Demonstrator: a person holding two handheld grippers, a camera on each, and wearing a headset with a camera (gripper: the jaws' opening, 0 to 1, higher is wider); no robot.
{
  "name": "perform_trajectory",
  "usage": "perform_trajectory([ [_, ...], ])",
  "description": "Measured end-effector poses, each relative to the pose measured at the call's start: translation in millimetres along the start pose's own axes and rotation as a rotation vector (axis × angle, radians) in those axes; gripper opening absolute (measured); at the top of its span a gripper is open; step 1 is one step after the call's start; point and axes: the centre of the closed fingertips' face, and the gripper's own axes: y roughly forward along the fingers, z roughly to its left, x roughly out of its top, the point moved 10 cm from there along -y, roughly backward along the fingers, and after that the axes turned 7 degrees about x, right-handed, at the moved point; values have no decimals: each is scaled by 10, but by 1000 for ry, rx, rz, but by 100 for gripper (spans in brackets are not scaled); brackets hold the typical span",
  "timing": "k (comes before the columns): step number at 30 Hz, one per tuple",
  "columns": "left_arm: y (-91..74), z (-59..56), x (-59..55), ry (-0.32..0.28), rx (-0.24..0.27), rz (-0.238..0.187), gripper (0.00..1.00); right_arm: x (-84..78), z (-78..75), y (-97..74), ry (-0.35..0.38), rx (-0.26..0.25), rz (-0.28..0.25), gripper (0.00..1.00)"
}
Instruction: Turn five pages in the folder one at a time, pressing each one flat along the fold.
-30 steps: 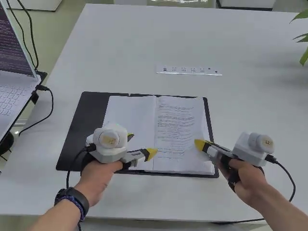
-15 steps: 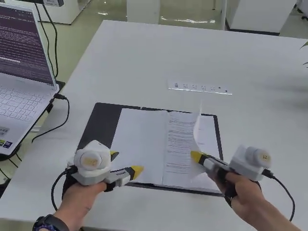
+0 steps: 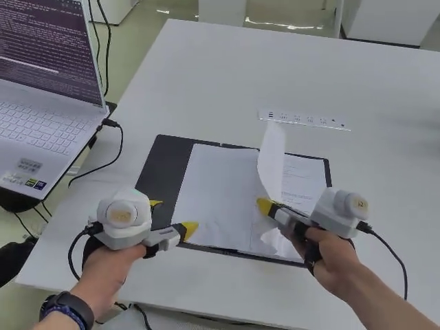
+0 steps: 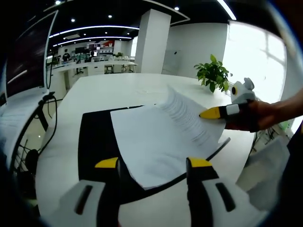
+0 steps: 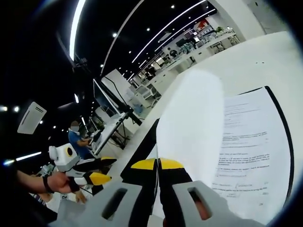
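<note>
Folder (image 3: 155, 180) lies open on surface (image 3: 206, 69) | my right tongs (image 3: 265, 204) pinch raised page (image 3: 271, 159) at near edge, long axis running away from me | landing side lies left, nearer my left tongs (image 3: 172, 216), spread.

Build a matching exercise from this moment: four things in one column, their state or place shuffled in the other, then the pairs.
Column 1
1. left gripper
2. right gripper
3. laptop
4. socket strip

Column 2
A. lies on the table beyond the folder
B. shut on a lifted page
C. fingers open, at the folder's near edge
D. screen lit, left of the table

Pairs: 1-C, 2-B, 3-D, 4-A
</note>
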Motion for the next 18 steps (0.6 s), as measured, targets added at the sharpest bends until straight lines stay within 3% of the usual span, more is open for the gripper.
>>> perform_trajectory([
  [18,-168,286,-121,-39,26,-10,55,-175,329,633,11,82,72,0],
])
